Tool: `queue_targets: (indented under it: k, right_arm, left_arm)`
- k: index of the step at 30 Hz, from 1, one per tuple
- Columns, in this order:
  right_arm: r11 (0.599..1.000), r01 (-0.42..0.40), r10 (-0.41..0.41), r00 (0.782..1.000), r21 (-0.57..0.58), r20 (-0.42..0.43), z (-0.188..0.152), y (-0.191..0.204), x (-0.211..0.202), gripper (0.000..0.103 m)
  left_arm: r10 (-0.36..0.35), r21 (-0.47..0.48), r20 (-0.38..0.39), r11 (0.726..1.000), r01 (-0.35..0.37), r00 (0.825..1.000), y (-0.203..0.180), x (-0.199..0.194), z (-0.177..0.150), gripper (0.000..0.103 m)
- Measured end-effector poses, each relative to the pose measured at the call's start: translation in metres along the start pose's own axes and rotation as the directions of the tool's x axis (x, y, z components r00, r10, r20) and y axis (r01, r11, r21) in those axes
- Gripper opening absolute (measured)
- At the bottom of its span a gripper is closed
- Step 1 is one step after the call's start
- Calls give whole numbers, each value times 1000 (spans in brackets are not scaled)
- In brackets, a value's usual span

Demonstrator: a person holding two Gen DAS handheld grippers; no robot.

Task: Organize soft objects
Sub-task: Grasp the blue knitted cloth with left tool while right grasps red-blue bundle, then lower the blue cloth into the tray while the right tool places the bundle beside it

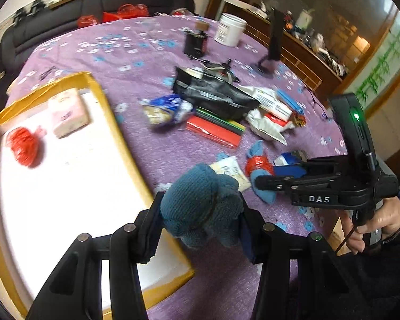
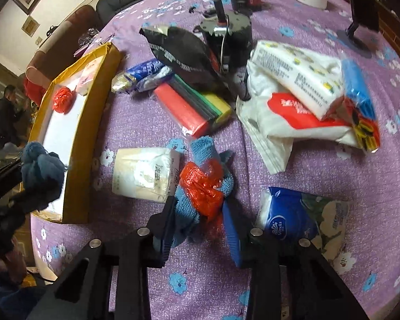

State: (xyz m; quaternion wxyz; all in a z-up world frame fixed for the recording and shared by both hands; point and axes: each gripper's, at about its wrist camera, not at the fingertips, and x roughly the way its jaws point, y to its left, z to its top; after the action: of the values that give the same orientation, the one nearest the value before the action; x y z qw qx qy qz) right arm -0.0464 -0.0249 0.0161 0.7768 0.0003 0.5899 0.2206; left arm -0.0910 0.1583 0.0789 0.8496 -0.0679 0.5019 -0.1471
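While left jaws grip knit bundle [image 1: 200, 202], right jaws clamp cloth [image 2: 200, 186].

Blurred red bag [image 1: 24, 145] in tray [image 1: 120, 136]

Left gripper [image 1: 200, 213] pitched downward, jaws clamped on something soft. Right gripper [image 2: 197, 213] pitched downward too, also pinching something; bare right hand [image 1: 378, 224] wraps its handle.

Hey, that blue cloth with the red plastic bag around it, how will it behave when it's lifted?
The blue cloth looks like soft terry, so it will probably sag and droop at its loose ends. It seems light. The crinkly red plastic bag may slip against the right gripper's fingers, which squeeze it.
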Motion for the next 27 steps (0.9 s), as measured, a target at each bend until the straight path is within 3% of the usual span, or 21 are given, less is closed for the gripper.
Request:
queue_targets:
  k: [11,27]
  right_arm:
    - [999,-9,13,993,-32,120,5,14,-42,38]
    - [975,-111,128,989,-194,78,30,125,-36,38]
  left_arm:
    - [21,-102,59,995,-15,998,35,-24,-7,48]
    - [73,-205,112,978,-49,991,108,-71,-42,48]
